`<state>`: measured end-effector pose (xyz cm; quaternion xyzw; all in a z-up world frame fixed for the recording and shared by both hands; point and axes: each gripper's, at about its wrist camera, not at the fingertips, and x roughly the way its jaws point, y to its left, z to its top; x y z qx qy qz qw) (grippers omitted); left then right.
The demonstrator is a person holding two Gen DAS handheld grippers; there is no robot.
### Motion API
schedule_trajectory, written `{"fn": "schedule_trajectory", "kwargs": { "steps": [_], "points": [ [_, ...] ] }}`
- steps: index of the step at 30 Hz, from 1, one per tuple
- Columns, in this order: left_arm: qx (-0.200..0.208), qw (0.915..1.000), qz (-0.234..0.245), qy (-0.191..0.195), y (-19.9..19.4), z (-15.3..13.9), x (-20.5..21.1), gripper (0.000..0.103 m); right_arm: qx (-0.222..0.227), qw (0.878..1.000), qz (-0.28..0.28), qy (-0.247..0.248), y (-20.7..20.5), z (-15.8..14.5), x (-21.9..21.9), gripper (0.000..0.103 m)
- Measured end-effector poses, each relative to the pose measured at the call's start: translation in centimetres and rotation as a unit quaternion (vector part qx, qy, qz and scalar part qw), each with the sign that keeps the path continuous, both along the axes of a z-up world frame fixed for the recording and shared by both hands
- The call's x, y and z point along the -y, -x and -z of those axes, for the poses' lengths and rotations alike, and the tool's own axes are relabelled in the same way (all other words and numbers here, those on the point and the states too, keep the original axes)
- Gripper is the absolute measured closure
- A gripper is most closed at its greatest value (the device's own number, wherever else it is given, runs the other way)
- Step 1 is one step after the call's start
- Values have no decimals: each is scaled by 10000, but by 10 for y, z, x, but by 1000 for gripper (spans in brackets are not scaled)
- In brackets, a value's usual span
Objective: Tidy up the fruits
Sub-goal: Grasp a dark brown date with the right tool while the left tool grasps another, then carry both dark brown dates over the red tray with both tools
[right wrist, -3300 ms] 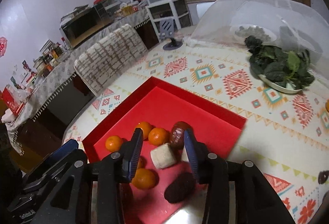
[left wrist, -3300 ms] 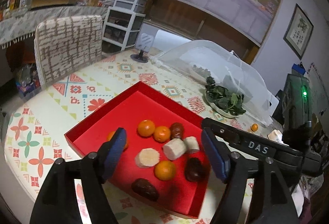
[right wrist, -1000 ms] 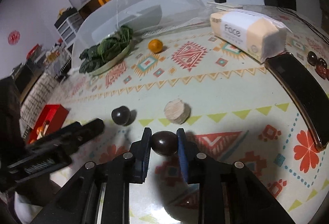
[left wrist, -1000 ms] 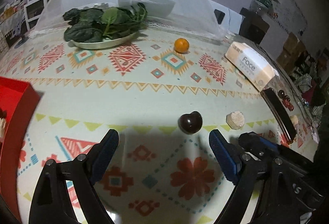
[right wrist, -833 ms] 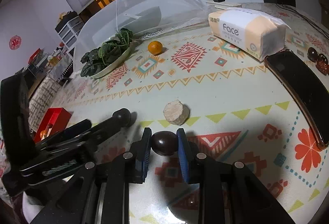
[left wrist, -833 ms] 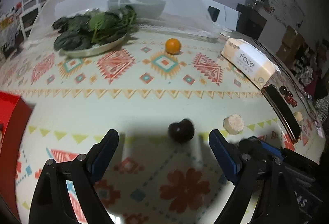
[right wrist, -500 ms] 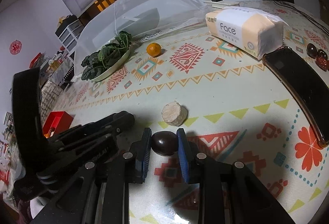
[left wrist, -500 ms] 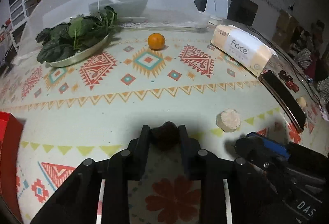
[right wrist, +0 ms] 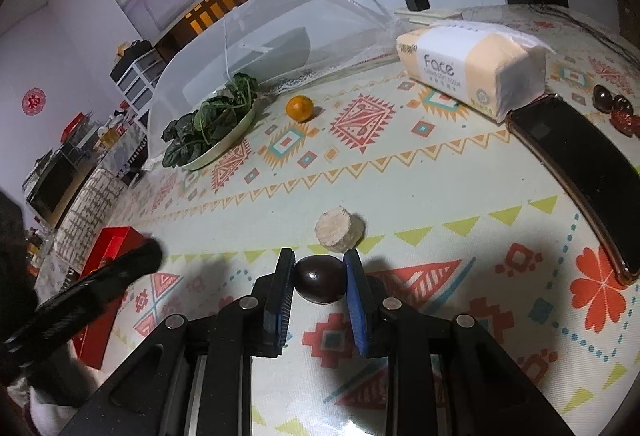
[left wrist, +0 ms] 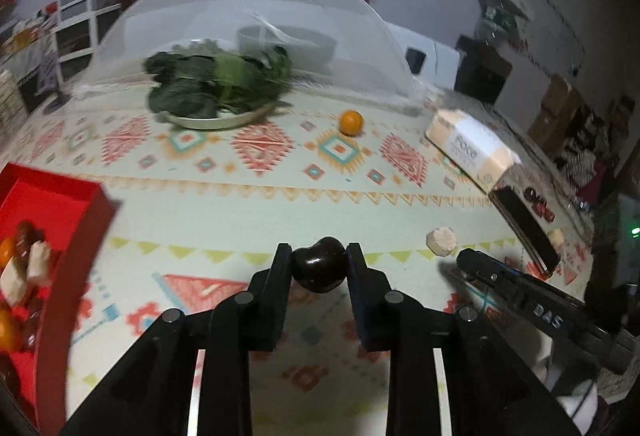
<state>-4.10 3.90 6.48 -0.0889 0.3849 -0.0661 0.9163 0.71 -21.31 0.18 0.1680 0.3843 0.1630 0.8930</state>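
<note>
dark fruits held [left wrist: 319,270] 2 | orange [right wrist: 299,108] 1 | pale chunk [right wrist: 339,229] 1

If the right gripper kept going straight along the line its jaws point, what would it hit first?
Most likely the pale round slice, lying just beyond the dark fruit that the right gripper is shut on. The gripper points downward, so the tablecloth might come first; depth is unclear.

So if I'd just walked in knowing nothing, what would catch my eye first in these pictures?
Probably the two black grippers, each pinching a dark, glossy fruit: the left gripper holds a heart-shaped dark fruit, the right gripper an oval dark fruit just above the patterned tablecloth. Next, the bright red tray of fruit at the left edge, and the white mesh dome behind a plate of greens.
</note>
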Motion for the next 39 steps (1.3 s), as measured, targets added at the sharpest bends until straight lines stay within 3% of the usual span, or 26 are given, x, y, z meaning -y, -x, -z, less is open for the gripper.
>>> {"fn": "schedule_trajectory", "kwargs": {
  "steps": [4, 9, 14, 19, 27, 39],
  "points": [
    [86, 9993, -275, 227, 19, -8, -34, 76, 40, 10000, 16, -36, 2, -6, -3, 76],
    [249, 9961, -682, 493, 44, -18, -82, 76, -246, 9918, -662, -1061, 5, -17, -17, 76],
    [381, 9908, -1115, 670, 65, -24, -130, 76, -318, 9840, -1146, -1329, 9, -36, -59, 76],
    [445, 9830, -1618, 749, 87, -23, -185, 76, -300, 9788, -1660, -1165, 11, -54, -128, 76],
    [355, 9664, -2414, 805, 118, -8, -267, 77, -348, 9601, -2680, -714, 21, -59, -259, 76],
    [181, 9566, -2734, 987, 129, 14, -316, 77, -591, 9480, -3126, -134, 6, -33, -370, 75]
  ]
}}
